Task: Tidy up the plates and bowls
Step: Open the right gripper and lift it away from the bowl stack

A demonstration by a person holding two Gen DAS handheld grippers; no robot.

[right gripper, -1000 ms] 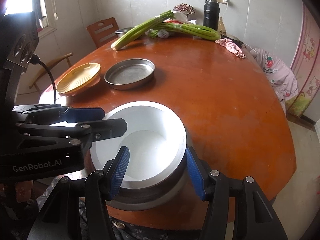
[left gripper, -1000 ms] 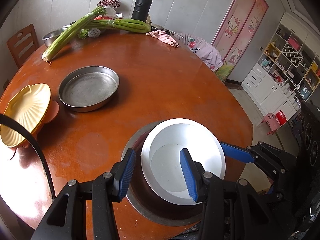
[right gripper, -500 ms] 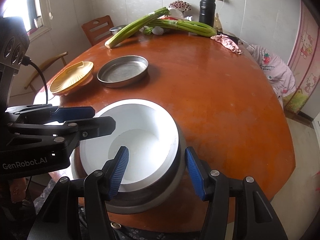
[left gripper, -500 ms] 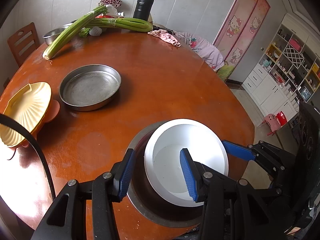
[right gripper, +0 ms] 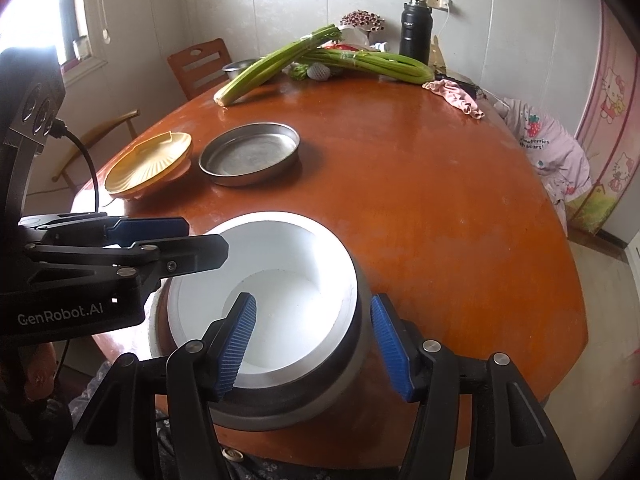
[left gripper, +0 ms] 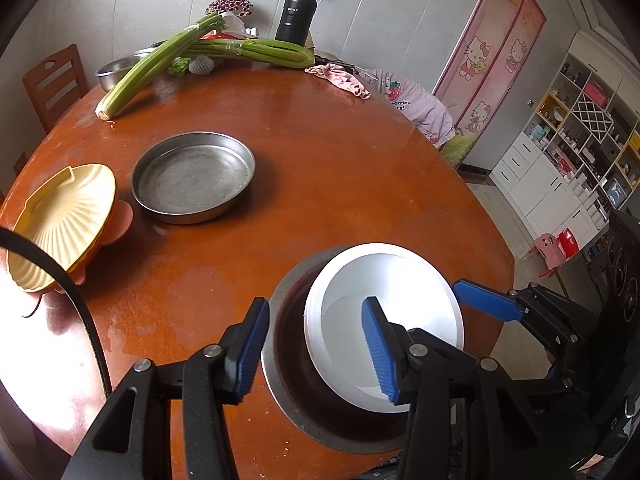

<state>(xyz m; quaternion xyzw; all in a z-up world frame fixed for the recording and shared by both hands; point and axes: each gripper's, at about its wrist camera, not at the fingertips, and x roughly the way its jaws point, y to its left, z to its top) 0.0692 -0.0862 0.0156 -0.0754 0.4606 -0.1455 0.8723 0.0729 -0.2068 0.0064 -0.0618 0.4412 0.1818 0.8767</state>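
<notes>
A round, glossy red-brown wooden table (left gripper: 340,184) fills both views, in a room with pale panelled walls, a cartoon-cat sliding door (left gripper: 492,64) and white shelving (left gripper: 568,148) to the right. A wooden chair (right gripper: 200,66) stands at the far left edge. On the far side lie long celery bunches (left gripper: 208,50), a black flask (left gripper: 296,14) and a pink cloth (left gripper: 340,78). Mid-table sits an empty steel pan (left gripper: 192,178), with a yellow shell-shaped plate (left gripper: 60,216) just beside it on something orange. At the near edge a white bowl (right gripper: 280,284) rests inside a larger steel bowl (left gripper: 288,364), off-centre towards the right side. The left gripper (left gripper: 316,354) straddles the nested bowls' left rims, one blue pad outside the steel wall, the other inside the white bowl; its jaws are opening and seem to press on nothing. The right gripper (right gripper: 314,350) straddles the right rims likewise, jaws opening, pads apparently clear
</notes>
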